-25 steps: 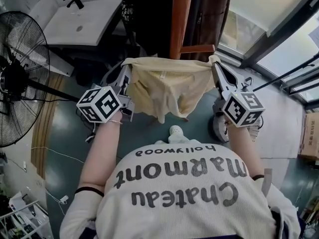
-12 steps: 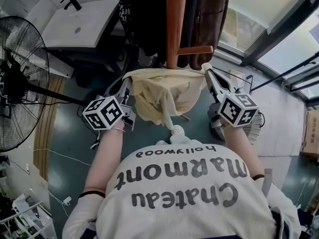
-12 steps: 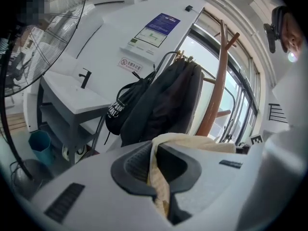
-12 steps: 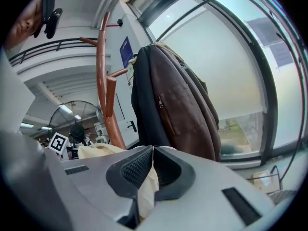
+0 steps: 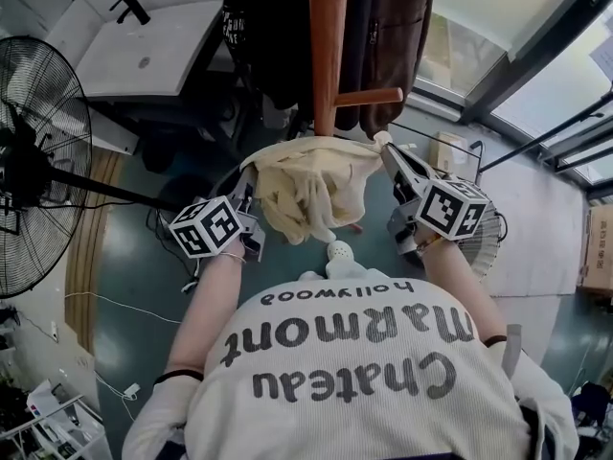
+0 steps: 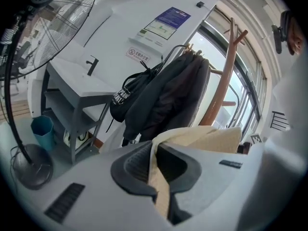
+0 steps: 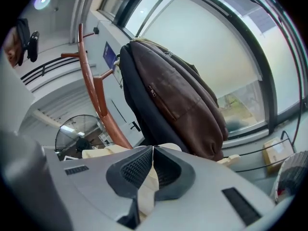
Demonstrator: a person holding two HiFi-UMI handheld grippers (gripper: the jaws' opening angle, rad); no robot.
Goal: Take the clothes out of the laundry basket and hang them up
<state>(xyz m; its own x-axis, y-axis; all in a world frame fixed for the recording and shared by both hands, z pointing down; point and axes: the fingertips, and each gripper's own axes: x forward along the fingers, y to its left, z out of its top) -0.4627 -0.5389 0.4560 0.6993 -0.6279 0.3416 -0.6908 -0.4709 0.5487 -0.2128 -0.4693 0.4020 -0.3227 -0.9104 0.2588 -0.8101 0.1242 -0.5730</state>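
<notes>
Both of your grippers have dropped since a second ago, and the pale yellow cloth garment (image 5: 311, 185) now sags in a bunched fold between them. Your left gripper (image 5: 247, 172) has its jaws clamped on one top corner, and your right gripper (image 5: 385, 145) pinches the other. You're holding it just in front of the reddish wooden coat stand (image 5: 326, 56), where a black jacket (image 5: 263, 36) and a brown jacket (image 5: 397, 36) hang.

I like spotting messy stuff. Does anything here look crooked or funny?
Only the cream garment: it hangs bunched and sagging between the left claw and the right claw, each shut on an edge, by the wooden coat stand. Nothing looks spilled or broken.
</notes>
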